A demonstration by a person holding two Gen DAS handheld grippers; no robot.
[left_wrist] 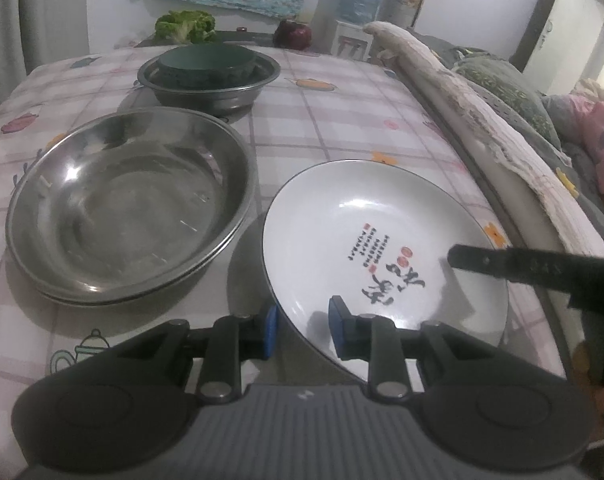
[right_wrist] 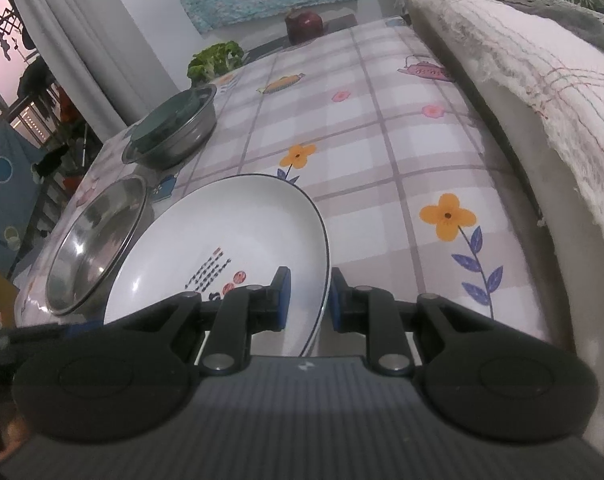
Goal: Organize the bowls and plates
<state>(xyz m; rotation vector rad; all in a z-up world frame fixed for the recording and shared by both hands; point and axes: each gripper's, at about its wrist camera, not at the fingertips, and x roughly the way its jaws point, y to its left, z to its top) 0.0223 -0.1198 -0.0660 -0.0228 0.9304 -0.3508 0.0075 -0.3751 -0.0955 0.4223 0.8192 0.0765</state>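
**White plate gripped at both rims**

Stacked steel basins at left on the counter. Left tongs clamped narrow on white plate near rim, plate tilted beside basins. Right tongs clamped narrow on opposite rim.

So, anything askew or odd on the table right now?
Yes: the white plate is tilted rather than flat, its rim pinched by both the left gripper and the right gripper. The stacked steel plates and the steel bowl with its green insert sit level. No spills.
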